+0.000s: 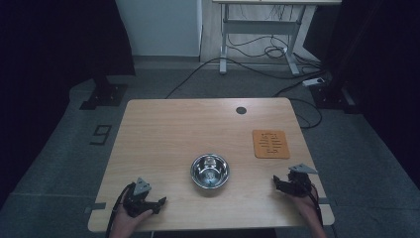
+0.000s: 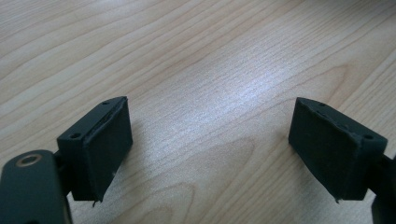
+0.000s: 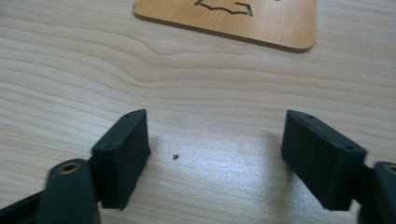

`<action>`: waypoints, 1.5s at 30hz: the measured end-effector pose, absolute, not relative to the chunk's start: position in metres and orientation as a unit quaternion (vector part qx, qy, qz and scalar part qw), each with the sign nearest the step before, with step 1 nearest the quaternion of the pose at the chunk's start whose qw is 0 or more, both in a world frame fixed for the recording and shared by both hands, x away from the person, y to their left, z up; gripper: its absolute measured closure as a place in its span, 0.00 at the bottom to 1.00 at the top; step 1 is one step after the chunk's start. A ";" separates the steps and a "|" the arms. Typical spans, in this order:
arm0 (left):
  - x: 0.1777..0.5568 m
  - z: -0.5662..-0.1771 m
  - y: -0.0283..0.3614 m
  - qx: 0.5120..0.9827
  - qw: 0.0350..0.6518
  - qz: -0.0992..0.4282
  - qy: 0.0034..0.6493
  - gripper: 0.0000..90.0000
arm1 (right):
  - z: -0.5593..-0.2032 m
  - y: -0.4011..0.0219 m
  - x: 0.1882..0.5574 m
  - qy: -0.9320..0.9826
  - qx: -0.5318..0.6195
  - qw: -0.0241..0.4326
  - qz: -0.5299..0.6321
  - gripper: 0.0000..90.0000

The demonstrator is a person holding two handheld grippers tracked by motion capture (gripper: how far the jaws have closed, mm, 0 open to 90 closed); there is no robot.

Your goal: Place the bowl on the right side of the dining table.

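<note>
A shiny steel bowl [image 1: 210, 171] stands on the wooden table [image 1: 198, 129], near the middle of its front half. A thin brown wooden mat [image 1: 270, 144] with cut-out slots lies at the right; its near edge [image 3: 233, 21] runs along the top of the right gripper view. My left gripper [image 1: 161, 203] rests at the front left, held by a hand, open, with bare wood between its pads [image 2: 105, 144]. My right gripper [image 1: 276, 182] rests at the front right, below the mat, also open over bare wood, with its pads [image 3: 126, 154] wide apart.
A small dark round hole cover [image 1: 241, 110] sits near the table's far edge. A tiny brown crumb [image 3: 175, 157] lies on the wood between the right jaws. Beyond the table are a grey floor with cables [image 1: 257, 64] and another desk's frame [image 1: 260, 29].
</note>
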State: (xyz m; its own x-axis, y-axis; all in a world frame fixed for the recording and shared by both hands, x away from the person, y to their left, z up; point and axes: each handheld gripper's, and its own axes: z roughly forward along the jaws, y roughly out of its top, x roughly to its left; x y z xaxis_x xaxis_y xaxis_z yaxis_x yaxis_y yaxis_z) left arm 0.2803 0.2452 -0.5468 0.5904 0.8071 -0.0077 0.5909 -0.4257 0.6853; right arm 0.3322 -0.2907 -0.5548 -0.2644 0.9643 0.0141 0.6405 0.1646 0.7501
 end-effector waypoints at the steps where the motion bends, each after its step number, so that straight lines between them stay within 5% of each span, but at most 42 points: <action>1: 0.281 -0.547 0.245 0.829 0.330 0.163 0.422 0.14 | -0.555 -0.291 0.332 0.722 0.557 0.245 0.330 0.24; 45: 0.282 -0.547 0.244 0.830 0.330 0.163 0.420 0.14 | -0.526 -0.289 0.319 0.688 0.562 0.234 0.395 0.26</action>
State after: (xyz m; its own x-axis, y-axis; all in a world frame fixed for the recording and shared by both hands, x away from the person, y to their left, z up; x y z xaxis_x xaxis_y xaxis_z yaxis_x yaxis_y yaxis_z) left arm 0.2817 0.2444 -0.5469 0.5939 0.8045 -0.0074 0.5899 -0.4292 0.6840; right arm 0.3192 -0.2893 -0.5257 -0.2587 0.9581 0.1228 0.5886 0.0555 0.8065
